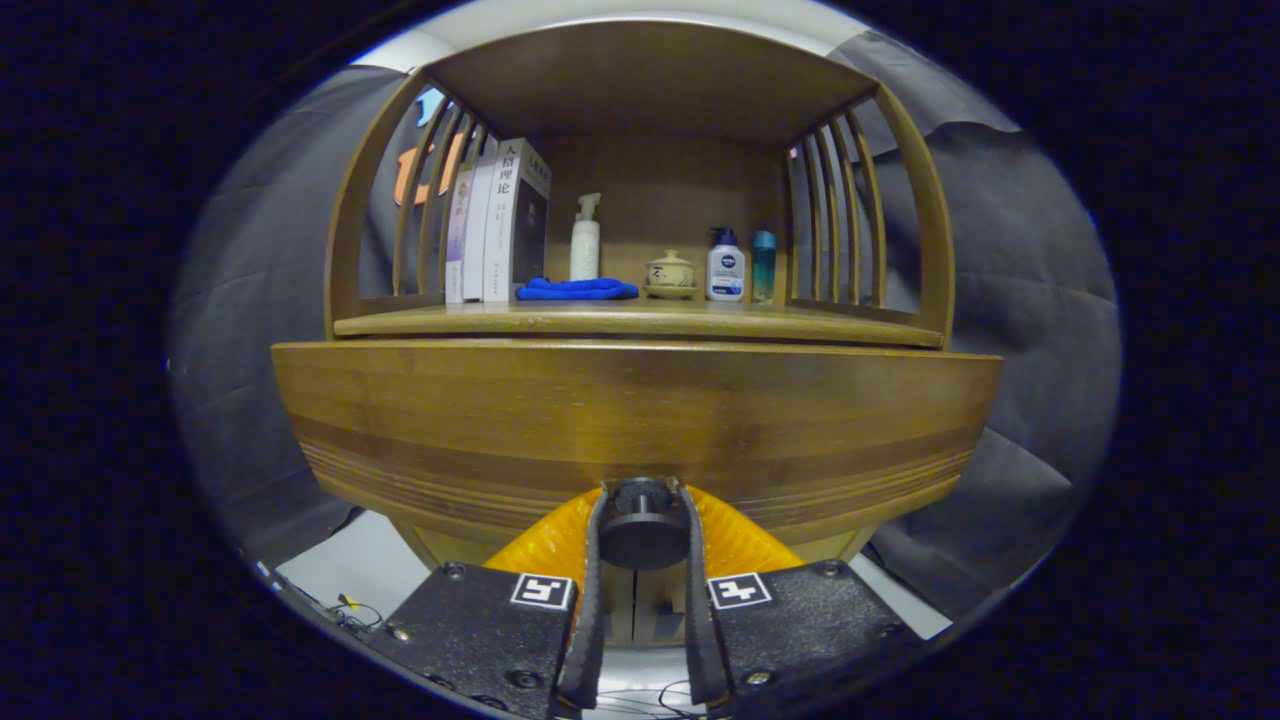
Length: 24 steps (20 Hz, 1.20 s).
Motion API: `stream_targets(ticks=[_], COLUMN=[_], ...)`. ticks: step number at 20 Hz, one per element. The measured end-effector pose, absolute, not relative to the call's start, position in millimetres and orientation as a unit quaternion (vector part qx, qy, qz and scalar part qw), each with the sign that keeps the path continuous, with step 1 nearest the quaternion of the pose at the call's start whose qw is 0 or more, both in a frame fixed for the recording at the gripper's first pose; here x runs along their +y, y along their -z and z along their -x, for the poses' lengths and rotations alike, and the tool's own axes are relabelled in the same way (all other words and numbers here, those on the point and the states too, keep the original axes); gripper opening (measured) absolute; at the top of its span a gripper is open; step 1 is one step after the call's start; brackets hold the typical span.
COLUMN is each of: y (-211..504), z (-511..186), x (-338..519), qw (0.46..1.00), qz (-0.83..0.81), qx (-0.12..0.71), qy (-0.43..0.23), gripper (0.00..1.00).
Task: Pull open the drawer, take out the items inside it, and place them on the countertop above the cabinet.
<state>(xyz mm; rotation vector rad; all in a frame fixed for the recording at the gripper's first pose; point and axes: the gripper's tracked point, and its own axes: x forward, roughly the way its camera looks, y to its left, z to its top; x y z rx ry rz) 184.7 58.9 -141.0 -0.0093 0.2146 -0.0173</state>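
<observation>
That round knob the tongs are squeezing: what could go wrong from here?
The tongs are shut on the round drawer knob, so the pads could slide off when pulled. A sharp tug might also jolt the shelf above, tipping the pump bottle or the books.

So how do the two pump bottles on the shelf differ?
The plain white pump bottle is taller and slimmer, standing behind the blue cloth; the labelled pump bottle is squatter, with a dark pump head, beside the lidded bowl. Both stand upright. The gripper clamps the drawer knob.
</observation>
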Motion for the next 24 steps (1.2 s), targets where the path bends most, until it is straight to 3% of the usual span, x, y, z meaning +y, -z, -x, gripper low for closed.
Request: stream_targets(ticks=[24], y=[165.0], z=[-57.5], x=[57.8], qw=[0.991], qz=[-0.015], qx=[0.131], qy=[-0.008], gripper=[0.36])
